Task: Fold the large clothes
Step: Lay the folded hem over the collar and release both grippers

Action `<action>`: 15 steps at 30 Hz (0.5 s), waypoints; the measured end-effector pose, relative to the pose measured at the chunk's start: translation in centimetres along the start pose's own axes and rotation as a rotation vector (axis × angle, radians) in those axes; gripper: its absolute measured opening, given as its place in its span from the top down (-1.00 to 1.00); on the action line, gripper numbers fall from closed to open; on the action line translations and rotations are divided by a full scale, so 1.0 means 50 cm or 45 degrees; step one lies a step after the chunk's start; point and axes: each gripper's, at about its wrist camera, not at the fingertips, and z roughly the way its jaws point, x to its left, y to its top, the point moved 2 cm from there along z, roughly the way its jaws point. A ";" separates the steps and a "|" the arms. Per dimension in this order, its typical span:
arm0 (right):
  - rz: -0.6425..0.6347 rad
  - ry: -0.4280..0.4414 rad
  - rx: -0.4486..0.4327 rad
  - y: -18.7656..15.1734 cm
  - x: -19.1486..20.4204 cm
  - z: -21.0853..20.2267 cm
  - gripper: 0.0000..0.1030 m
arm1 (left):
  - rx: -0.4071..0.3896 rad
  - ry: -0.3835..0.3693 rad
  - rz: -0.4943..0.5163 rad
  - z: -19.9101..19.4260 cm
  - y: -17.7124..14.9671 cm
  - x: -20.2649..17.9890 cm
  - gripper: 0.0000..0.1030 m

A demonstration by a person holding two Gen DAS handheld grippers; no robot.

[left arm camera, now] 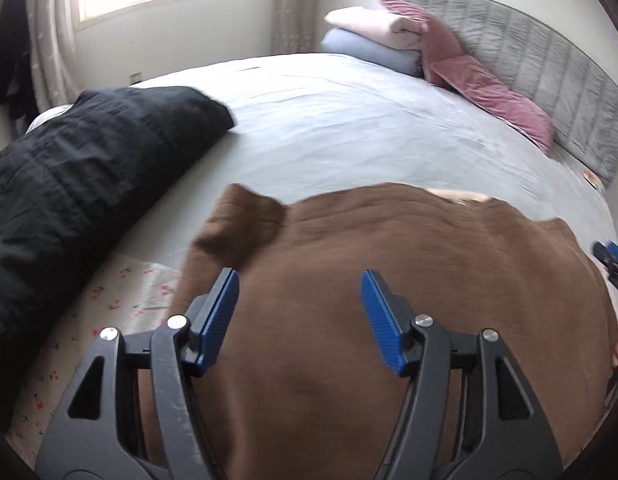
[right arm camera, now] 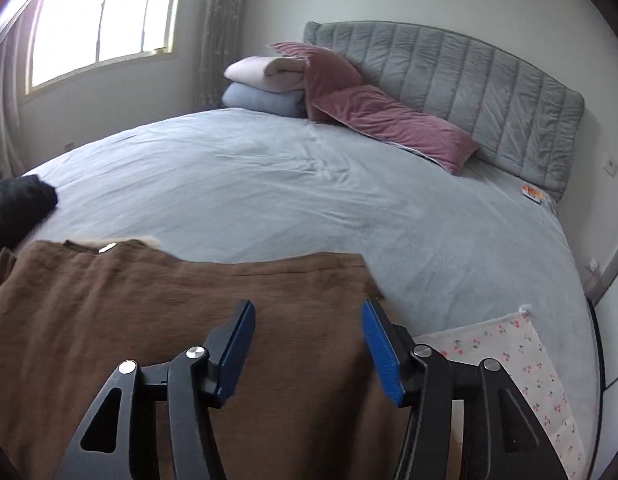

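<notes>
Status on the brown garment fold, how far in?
Done: brown garment lies flat on the bed, one sleeve apparently folded inward. In hand: nothing; left gripper and right gripper are open above it. Left: the remaining folds; the black garment looks unfolded.

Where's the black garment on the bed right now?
The black garment lies along the left of the left wrist view, on the grey bed sheet just left of the brown garment; only its tip shows at the right wrist view's left edge.
</notes>
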 end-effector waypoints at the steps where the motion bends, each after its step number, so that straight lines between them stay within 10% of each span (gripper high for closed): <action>1: -0.035 0.085 0.022 0.002 0.053 -0.006 -0.23 | 0.001 -0.042 0.050 -0.005 -0.005 -0.045 -0.28; 7: -0.231 0.251 0.202 -0.056 0.210 0.047 -0.27 | 0.142 -0.017 0.204 0.074 -0.038 -0.087 -0.52; 15: 0.191 -0.132 0.338 -0.097 -0.174 0.084 -0.35 | 0.226 0.307 0.106 0.054 -0.054 0.204 -0.69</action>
